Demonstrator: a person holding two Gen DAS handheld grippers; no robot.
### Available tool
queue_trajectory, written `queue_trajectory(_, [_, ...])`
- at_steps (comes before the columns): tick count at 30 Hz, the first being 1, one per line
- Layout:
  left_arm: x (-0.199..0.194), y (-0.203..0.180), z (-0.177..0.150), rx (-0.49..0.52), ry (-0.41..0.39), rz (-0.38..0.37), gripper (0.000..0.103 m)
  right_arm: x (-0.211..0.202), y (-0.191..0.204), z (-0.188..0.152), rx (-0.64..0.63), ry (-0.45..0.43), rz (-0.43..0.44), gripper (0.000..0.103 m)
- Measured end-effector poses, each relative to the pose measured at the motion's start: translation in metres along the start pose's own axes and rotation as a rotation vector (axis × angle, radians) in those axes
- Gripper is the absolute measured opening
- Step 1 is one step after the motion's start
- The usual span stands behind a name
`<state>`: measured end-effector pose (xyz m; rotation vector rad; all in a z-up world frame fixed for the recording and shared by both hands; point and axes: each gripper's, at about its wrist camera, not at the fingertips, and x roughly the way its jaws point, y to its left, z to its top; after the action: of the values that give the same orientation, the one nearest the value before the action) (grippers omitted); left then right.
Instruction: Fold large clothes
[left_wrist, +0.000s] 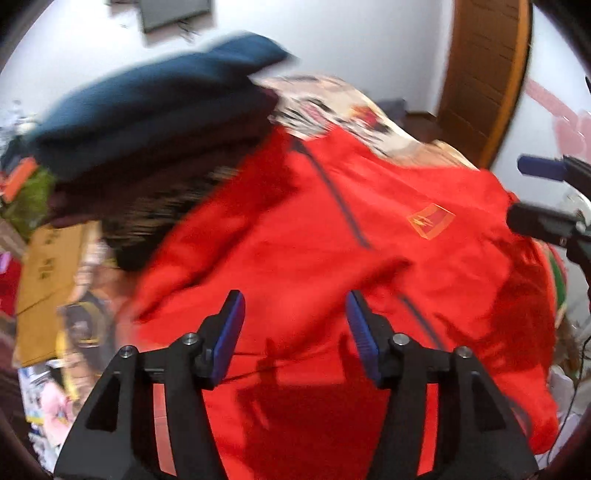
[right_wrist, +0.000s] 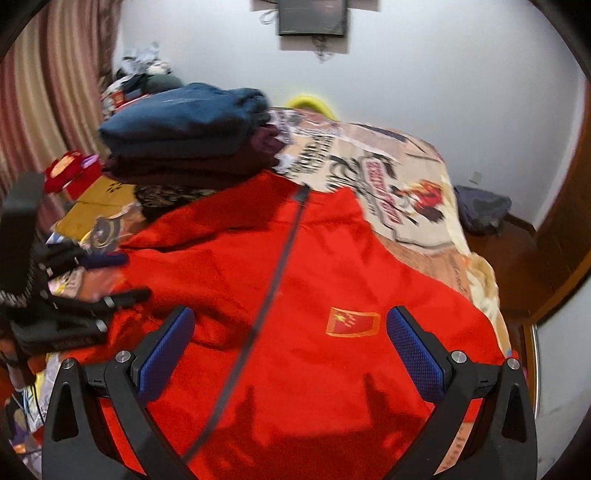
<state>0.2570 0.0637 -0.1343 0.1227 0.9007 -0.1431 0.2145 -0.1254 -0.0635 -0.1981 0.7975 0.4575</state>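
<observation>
Currently the left gripper (left_wrist: 295, 328) hangs over the lower part of a red jacket (left_wrist: 332, 258), jaws parted about halfway with nothing between them; only its shadow falls on the cloth. At ten o'clock from it, in the left wrist view, a stack of folded clothes (left_wrist: 155, 122) sits with a dark blue piece on top and a maroon one under it, touching the jacket's upper left edge. The jacket lies spread on a bed, front up, its dark zipper (right_wrist: 273, 288) running from twelve o'clock down to six in the right wrist view, a small flag patch (right_wrist: 352, 321) just right of the zipper. A printed bedspread (right_wrist: 399, 177) shows beyond the collar at one o'clock. The right gripper (right_wrist: 290, 354) is over the jacket's chest, jaws wide apart and empty, the patch between its blue pads (right_wrist: 413, 354) but not touched. Motion blur softens the left wrist view.
</observation>
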Motion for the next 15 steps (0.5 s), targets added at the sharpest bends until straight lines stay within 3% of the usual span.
queue_trajectory(6, [-0.04, 0.069, -0.024, -0.079, -0.056, 0.126, 0.069, 0.023, 0.057, 0.018, -0.129, 0.036, 0.076, 0.103])
queue_trajectory(11, [-0.04, 0.117, -0.051, -0.169, -0.016, 0.168, 0.069, 0.064, 0.105, 0.024, -0.244, 0.13, 0.152, 0.103])
queue_trajectory(15, [-0.023, 0.137, -0.075, -0.217, 0.04, 0.183, 0.069, 0.105, 0.132, 0.019, -0.309, 0.231, 0.153, 0.103])
